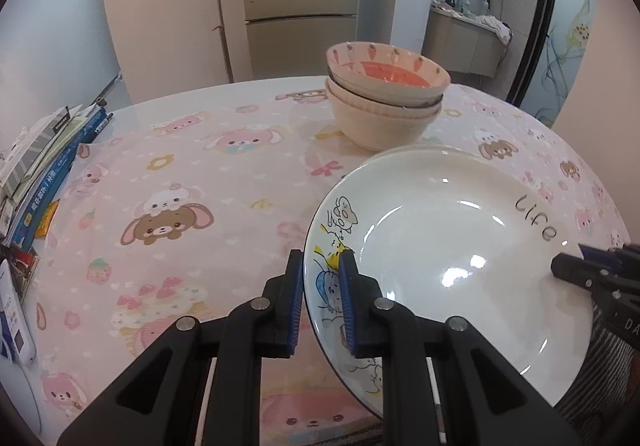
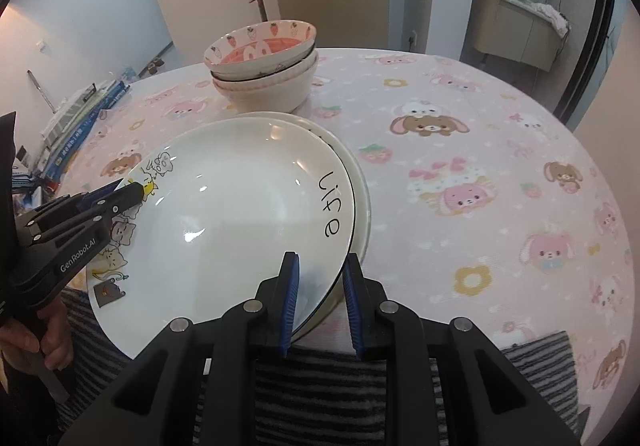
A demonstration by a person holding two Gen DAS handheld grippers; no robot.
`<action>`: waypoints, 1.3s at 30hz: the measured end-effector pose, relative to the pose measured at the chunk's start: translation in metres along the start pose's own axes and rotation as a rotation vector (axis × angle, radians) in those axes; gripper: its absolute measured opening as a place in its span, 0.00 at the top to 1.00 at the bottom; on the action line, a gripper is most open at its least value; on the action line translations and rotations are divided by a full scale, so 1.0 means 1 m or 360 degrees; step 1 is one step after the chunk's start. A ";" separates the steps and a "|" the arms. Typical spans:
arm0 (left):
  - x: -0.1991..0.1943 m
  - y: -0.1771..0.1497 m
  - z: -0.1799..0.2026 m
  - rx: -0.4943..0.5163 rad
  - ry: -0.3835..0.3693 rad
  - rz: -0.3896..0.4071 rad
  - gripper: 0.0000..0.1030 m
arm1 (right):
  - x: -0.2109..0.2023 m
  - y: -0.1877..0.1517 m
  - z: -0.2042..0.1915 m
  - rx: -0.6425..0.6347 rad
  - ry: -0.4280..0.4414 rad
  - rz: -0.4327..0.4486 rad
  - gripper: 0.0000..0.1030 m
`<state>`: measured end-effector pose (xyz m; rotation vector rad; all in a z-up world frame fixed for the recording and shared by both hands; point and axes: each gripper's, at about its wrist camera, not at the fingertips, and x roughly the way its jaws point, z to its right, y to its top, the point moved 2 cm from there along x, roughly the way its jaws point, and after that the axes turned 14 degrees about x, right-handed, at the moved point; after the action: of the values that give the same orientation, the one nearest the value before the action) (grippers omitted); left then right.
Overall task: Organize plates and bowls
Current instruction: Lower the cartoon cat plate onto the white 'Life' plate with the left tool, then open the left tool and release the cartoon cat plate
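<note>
A white plate [image 1: 440, 246] [image 2: 240, 206] with cartoon drawings and the word "Life" is tilted over a second white plate [image 2: 362, 198] lying on the table. My left gripper [image 1: 322, 258] [image 2: 132, 190] is shut on its cartoon-side rim. On the opposite rim, near "Life", my right gripper [image 2: 320, 262] [image 1: 560, 266] has one pad above and one below, shut on the plate. Behind the plates stands a stack of three bowls [image 1: 384, 106] [image 2: 264, 74]; the top one is red inside with a fruit-pattern rim.
A pink cartoon tablecloth [image 1: 180, 186] covers the round table. Books and papers [image 1: 48, 166] [image 2: 80, 114] are piled at the left edge. A striped fabric [image 2: 320, 386] lies at the near edge. A person's hand [image 2: 24, 338] holds the left gripper.
</note>
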<state>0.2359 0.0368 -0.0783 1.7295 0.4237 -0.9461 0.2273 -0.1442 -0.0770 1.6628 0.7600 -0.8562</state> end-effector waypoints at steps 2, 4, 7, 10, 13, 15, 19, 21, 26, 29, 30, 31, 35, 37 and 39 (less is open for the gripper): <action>0.001 0.000 0.008 0.0044 0.0026 0.0009 0.86 | 0.002 0.001 0.005 0.0005 -0.0015 0.0008 0.77; 0.003 0.001 0.013 0.0093 0.0086 0.0010 0.86 | 0.003 0.001 0.008 0.0018 0.0005 -0.0011 0.77; 0.003 0.001 0.012 0.0084 0.0080 0.0012 0.86 | 0.000 -0.001 0.006 -0.0003 -0.0008 0.0009 0.77; 0.003 0.001 0.013 0.0097 0.0098 0.0009 0.86 | -0.002 -0.003 0.004 -0.0028 -0.0022 0.0024 0.77; 0.004 0.000 0.013 0.0102 0.0104 0.0015 0.86 | -0.003 -0.003 0.005 -0.0022 -0.0007 0.0023 0.77; 0.003 -0.002 0.011 0.0085 0.0088 0.0027 0.86 | -0.003 -0.003 0.006 -0.0017 -0.0003 0.0023 0.77; 0.000 -0.005 0.010 0.0068 0.0078 0.0064 0.86 | -0.004 -0.005 0.006 -0.0037 -0.0002 0.0046 0.77; -0.003 -0.005 0.010 0.0066 0.0076 0.0085 0.82 | -0.005 -0.006 0.005 -0.0044 0.0001 0.0061 0.77; -0.014 -0.002 0.015 0.0096 0.0122 0.0173 0.42 | -0.007 -0.001 0.010 -0.0039 -0.0029 0.0126 0.77; -0.027 -0.001 0.017 0.0111 0.0180 0.0282 0.24 | -0.018 0.003 0.013 -0.0016 0.0009 0.0230 0.77; -0.032 0.000 0.017 0.0113 0.0189 0.0321 0.18 | -0.021 0.004 0.013 -0.0026 0.0003 0.0271 0.77; -0.038 0.000 0.018 0.0119 0.0193 0.0377 0.15 | -0.025 0.006 0.012 -0.0050 -0.0007 0.0331 0.77; -0.059 0.002 0.022 0.0150 0.0266 0.0560 0.00 | -0.040 0.010 0.008 -0.0094 0.0019 0.0491 0.64; -0.067 0.002 0.024 0.0171 0.0301 0.0628 0.00 | -0.049 0.012 0.007 -0.0097 0.0049 0.0571 0.28; -0.074 0.002 0.025 0.0171 0.0336 0.0674 0.00 | -0.061 0.012 0.007 -0.0085 0.0065 0.0707 0.16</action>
<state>0.1819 0.0253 -0.0235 1.9258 0.1304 -0.4916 0.2031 -0.1579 -0.0205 1.7154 0.4095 -0.4856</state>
